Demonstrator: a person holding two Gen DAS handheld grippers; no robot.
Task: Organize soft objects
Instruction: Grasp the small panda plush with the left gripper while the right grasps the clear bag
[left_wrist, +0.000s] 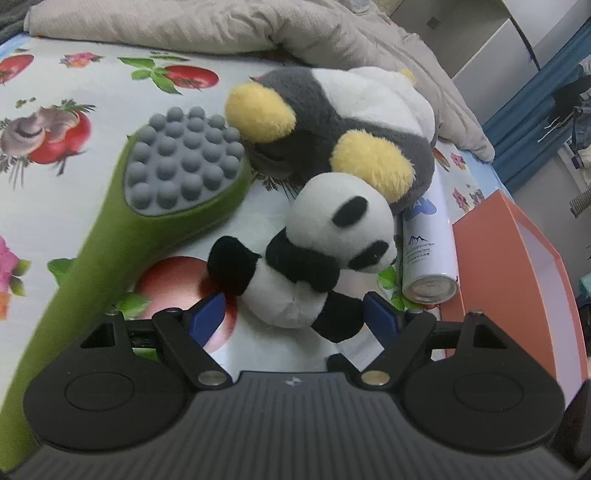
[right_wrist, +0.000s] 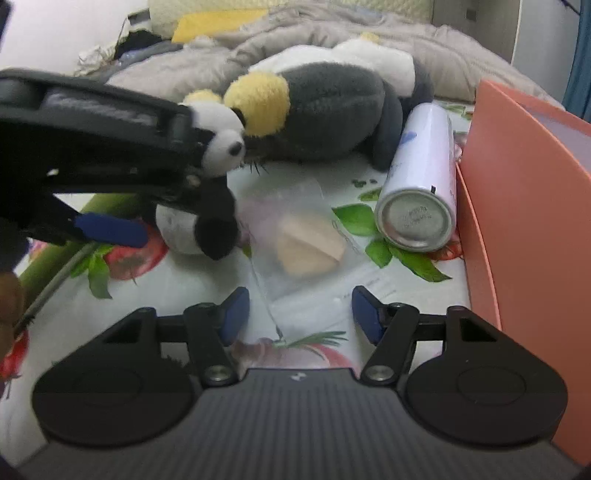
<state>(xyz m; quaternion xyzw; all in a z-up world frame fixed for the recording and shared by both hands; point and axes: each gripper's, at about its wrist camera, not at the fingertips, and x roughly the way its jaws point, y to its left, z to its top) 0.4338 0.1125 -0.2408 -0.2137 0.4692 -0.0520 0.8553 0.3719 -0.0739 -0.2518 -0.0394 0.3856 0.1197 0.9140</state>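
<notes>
Left claw (left_wrist: 293, 314) low over bed, wide open, fuzzy panda plush (left_wrist: 314, 258) between blue pads, ungripped. Right claw (right_wrist: 299, 312) open, empty, above crinkly clear bag (right_wrist: 306, 247).

Left gripper (left_wrist: 293, 314) fingers spread wide, right gripper (right_wrist: 299, 314) fingers likewise parted

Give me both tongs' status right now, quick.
Left tongs: open, straddling the panda plush, not clamped on it yet.
Right tongs: open, empty, over the clear bag on the bed sheet.
</notes>
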